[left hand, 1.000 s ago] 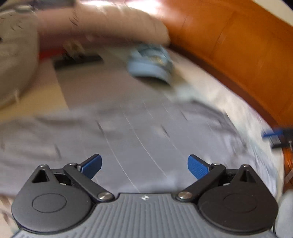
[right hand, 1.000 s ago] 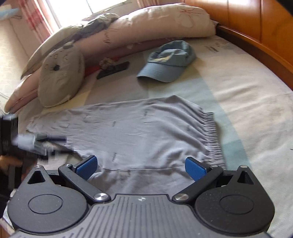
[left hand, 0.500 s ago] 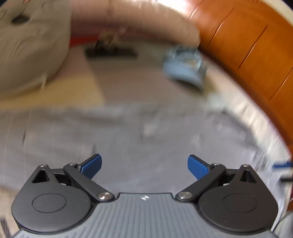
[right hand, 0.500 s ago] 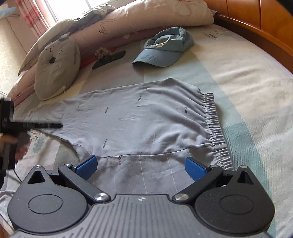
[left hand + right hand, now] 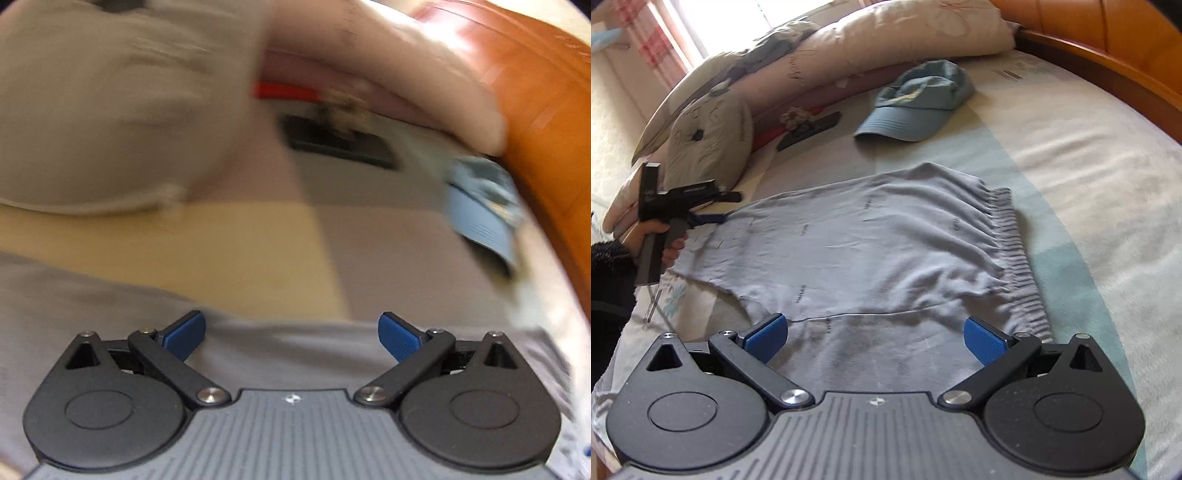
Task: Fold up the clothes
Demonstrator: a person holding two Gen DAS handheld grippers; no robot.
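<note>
Grey trousers [image 5: 886, 243] lie flat on the bed, folded leg over leg, with the elastic waistband [image 5: 1015, 258] to the right. My right gripper [image 5: 873, 338] is open and empty, just above the trousers' near edge. My left gripper [image 5: 720, 206] shows in the right wrist view at the trousers' left leg end, held in a hand. In the blurred left wrist view the left gripper [image 5: 291, 336] is open and empty over the grey cloth [image 5: 288, 350].
A blue cap [image 5: 916, 103] lies beyond the trousers. A round grey cushion [image 5: 709, 144], long pillows [image 5: 886, 40] and a dark flat object [image 5: 809, 131] sit at the back. A wooden bed frame [image 5: 1108, 44] runs along the right.
The left gripper has swung left and forward to the trousers' leg end; its view is blurred by motion. The right gripper has shifted slightly, staying open near the waist side.
</note>
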